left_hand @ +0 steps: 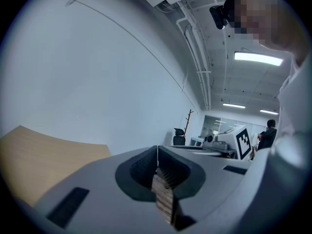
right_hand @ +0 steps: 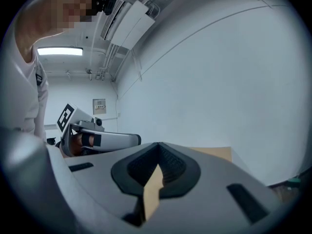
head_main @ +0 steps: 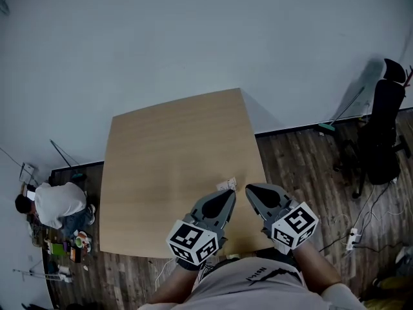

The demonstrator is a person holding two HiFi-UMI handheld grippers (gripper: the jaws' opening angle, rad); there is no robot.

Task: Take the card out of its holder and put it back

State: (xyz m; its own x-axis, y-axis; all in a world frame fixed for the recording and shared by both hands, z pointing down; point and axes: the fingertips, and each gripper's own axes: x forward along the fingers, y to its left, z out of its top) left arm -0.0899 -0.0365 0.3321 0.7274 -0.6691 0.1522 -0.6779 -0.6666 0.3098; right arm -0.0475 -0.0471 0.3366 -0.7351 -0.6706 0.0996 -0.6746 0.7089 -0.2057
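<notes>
Holds the grey left tongs and grey right tongs side by side over the near edge of the square light-wood worktop, tips tilted upward, probably resting clear of the work. Keeps neither pair spread: both pressed together, pinching nothing visible. Leaves a small pale card-like piece on the worktop just beyond the left tips. Cannot tell card from holder, nor whether one sits inside the other. Reads no writing: only black-and-white square patterns on the marker cubes, and a wall notice too small to read.
</notes>
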